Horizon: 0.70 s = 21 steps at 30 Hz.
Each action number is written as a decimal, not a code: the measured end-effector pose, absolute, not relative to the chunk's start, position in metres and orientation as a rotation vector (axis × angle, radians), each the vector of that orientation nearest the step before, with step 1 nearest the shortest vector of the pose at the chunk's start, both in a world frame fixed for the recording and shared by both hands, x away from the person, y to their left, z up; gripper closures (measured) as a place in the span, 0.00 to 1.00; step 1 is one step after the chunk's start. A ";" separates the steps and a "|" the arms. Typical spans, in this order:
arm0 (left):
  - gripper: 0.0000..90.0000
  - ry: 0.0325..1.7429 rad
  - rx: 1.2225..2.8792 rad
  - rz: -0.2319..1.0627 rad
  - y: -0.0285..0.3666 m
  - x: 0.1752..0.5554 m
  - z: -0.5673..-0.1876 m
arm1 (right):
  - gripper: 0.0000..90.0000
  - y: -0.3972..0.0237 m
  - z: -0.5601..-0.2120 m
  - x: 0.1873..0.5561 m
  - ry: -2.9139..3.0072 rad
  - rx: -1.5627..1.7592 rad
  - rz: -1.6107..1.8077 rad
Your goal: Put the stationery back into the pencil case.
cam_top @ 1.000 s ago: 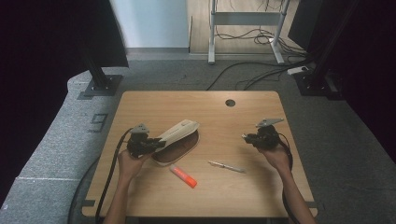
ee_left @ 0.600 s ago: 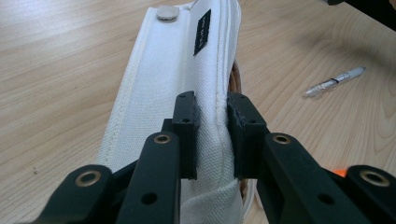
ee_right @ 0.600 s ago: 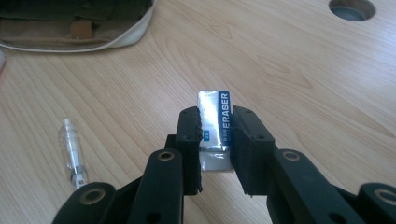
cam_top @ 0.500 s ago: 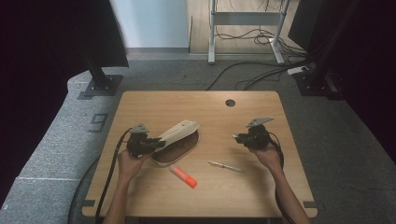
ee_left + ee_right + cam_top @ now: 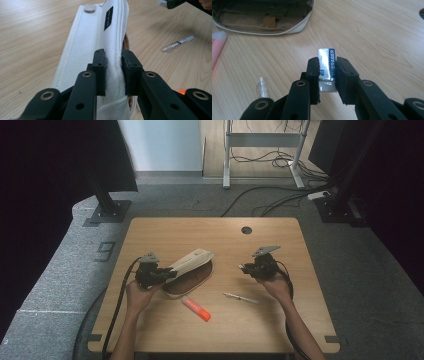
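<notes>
Eraser (image 5: 327,67) between hand-held gripper (image 5: 327,72) pads

- Wooden tabletop (image 5: 165,330), pale grain, with a round dark hole (image 5: 246,230) close to its far edge, right of the middle.
- Orange-capped tube (image 5: 196,308) lies flat toward the near edge, slanted, its orange end pointing to the near right corner.
- Slim silvery pen (image 5: 241,297) rests just right of the tube, apart from it.
- Beyond the far edge: grey carpet floor (image 5: 60,285), a painted "9" (image 5: 105,251) off the left edge, cables (image 5: 270,195), a metal frame (image 5: 264,140).
</notes>
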<state>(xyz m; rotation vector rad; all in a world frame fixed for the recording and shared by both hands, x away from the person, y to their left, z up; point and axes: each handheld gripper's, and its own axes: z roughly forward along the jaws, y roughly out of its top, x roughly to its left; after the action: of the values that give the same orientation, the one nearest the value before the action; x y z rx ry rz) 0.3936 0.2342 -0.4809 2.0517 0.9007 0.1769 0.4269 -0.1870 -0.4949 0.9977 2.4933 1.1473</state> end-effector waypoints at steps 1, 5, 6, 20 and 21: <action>0.83 0.901 2.052 0.177 0.234 0.394 -0.481 | 0.80 -0.187 -0.495 0.427 2.493 0.998 1.147; 0.83 0.901 2.054 0.175 0.234 0.393 -0.481 | 0.80 -0.177 -0.497 0.429 2.507 0.986 1.144; 0.83 0.901 2.054 0.175 0.234 0.393 -0.481 | 0.80 -0.175 -0.498 0.430 2.508 0.983 1.144; 0.83 0.895 2.060 0.176 0.234 0.393 -0.480 | 0.80 -0.146 -0.501 0.436 2.541 0.937 1.133; 0.83 0.895 2.060 0.177 0.234 0.393 -0.480 | 0.80 -0.142 -0.502 0.436 2.547 0.929 1.132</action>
<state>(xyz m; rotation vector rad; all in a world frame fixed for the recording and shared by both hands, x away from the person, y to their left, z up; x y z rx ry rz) 0.3933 0.2337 -0.4803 2.0602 0.8948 0.1767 0.4362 -0.1420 -0.5016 0.9294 2.5474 1.1322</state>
